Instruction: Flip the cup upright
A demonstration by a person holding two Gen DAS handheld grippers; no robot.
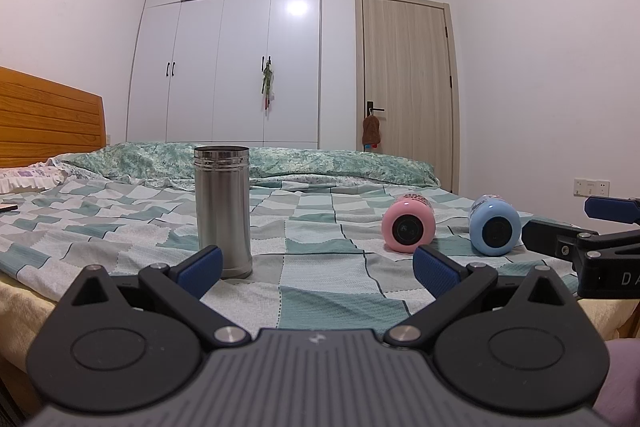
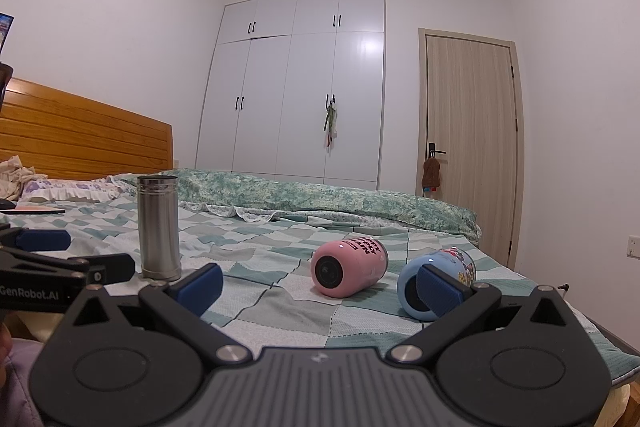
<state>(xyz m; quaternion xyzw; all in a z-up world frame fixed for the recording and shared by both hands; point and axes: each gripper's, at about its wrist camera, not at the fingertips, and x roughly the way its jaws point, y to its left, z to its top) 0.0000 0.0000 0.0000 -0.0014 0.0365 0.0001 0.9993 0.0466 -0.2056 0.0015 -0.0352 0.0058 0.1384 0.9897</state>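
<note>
On the bed point(image 1: 320, 291) a steel cup point(image 1: 222, 211) is stood upright; pink cup point(image 1: 408, 223) and blue cup point(image 1: 495, 225) are laid sideways — left gripper point(image 1: 316, 269) and right gripper point(image 2: 318, 287) are held apart, empty.

The left tongs point(image 1: 316, 267) are black, with two thin arms that end in bumpy blue pads point(image 1: 200, 269). Round silver pins hold the arms to a grey ribbed body with two big black round parts. The right tongs point(image 2: 318, 287) look just the same. At 9 o'clock in the right wrist view, white letters on the left tongs say "GenRobot.AI". A light purple sleeve point(image 2: 18, 393) shows at 8 o'clock.
</note>
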